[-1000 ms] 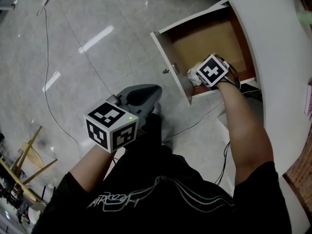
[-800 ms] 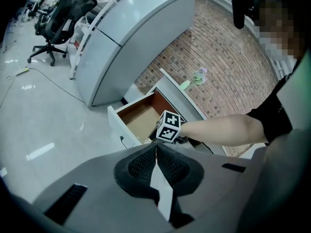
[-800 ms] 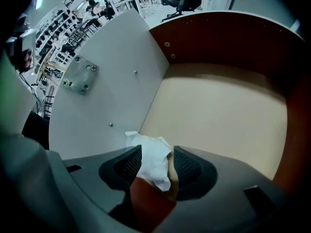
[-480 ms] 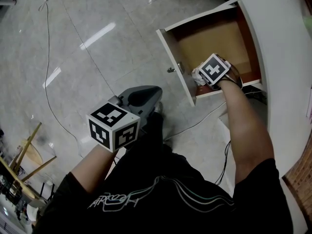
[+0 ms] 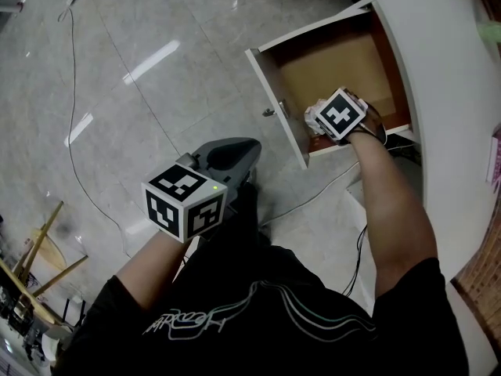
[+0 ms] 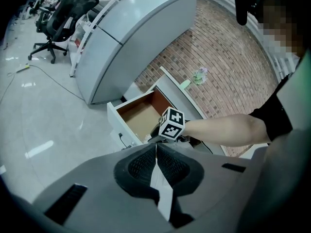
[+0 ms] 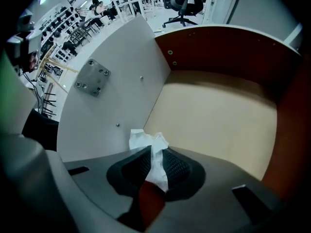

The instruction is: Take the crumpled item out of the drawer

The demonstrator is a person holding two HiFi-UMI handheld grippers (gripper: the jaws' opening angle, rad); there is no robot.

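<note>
**Wad's pinched, now it just needs a clean lift**

The right gripper (image 7: 154, 163) points straight down into the open white-fronted drawer (image 7: 214, 110) (tan floor, reddish-brown walls) of the curved white desk (image 5: 458, 108). Its 2 jaws have just been closing with the crumpled white paper wad (image 7: 147, 142) between them. In the right gripper view the pads are pressed onto the paper, so I'd call it clenched on the wad, with a tuft poking out past the tips.

The wad is down inside the drawer, in the near left corner, right up against the inside of the white front panel. I can't tell whether it rests on the drawer floor or is already a bit off it.

How I'd do this step:
- The jaws look like they've caught only 1 part of the paper, so I'd keep the squeeze firm.
- I'd lift straight up rather than drag sideways. The front panel is just beside the jaws, and a loose fold could snag on it or slip free.
- I'd get the whole wad above the rim before swinging it out over the grey tiled floor (image 5: 117, 92).

The left gripper (image 6: 156, 148) hangs well apart from the drawer, jaws together with nothing in them. I doubt it's needed here.
</note>
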